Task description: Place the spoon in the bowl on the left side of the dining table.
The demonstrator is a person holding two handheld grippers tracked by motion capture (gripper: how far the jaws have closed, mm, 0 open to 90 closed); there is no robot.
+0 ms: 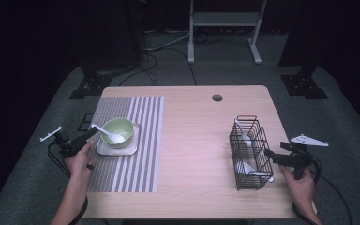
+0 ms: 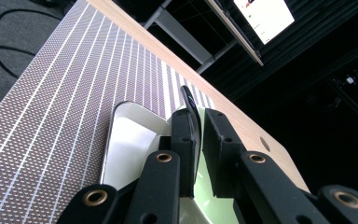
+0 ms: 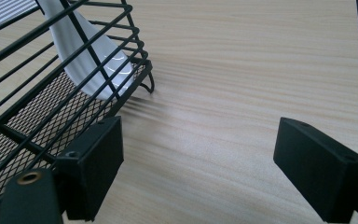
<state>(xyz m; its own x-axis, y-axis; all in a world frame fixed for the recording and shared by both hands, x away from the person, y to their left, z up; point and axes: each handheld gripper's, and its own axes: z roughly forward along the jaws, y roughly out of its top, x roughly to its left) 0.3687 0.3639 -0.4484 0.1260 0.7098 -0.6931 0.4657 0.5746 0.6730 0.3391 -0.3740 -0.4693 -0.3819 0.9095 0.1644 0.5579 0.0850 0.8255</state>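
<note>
A white spoon (image 1: 113, 136) lies with its bowl end in a pale green bowl (image 1: 123, 126), which stands on a white square plate (image 1: 122, 151) on the striped placemat (image 1: 131, 173). My left gripper (image 1: 90, 133) comes in from the left, shut on the spoon's handle. In the left gripper view the thin handle (image 2: 191, 102) stands on edge between the nearly closed jaws (image 2: 200, 114), above the plate (image 2: 126, 149). My right gripper (image 1: 269, 154) is open beside the black wire basket (image 1: 251, 150). In the right gripper view its jaws (image 3: 200, 135) stand wide over bare table, the left one by the basket's corner (image 3: 135, 51).
The basket holds two white spoons (image 1: 244, 136) (image 1: 254, 171); one spoon (image 3: 81, 51) leans against the mesh. The wooden table (image 1: 197, 140) has a round cable hole (image 1: 217, 98) at the back. Cables and a desk frame (image 1: 225, 28) lie on the floor beyond.
</note>
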